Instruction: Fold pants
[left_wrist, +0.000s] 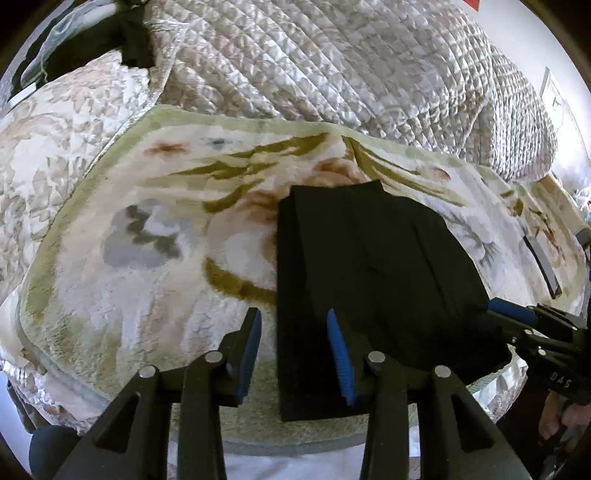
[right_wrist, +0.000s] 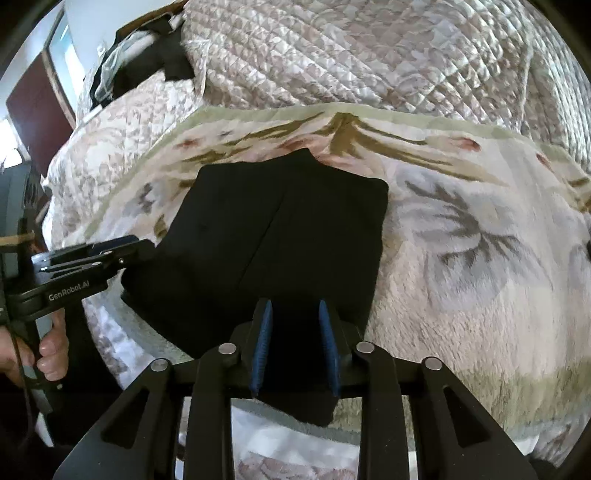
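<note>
Pants (left_wrist: 369, 266), black and already folded into a compact rectangle at frame centre on the floral blanket (left_wrist: 147, 229), look nearly finished; your left gripper (left_wrist: 295, 350) and right gripper (right_wrist: 295, 343) gape unclamped over its near edge, so next just smooth or withdraw.

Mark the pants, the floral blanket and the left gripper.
pants (right_wrist: 273, 236): right wrist view, centre of the folded black fabric.
floral blanket (left_wrist: 147, 236): left wrist view, bare patch left of the pants.
left gripper (left_wrist: 293, 354): left wrist view, midway between the fingertips, jaws apart.
</note>
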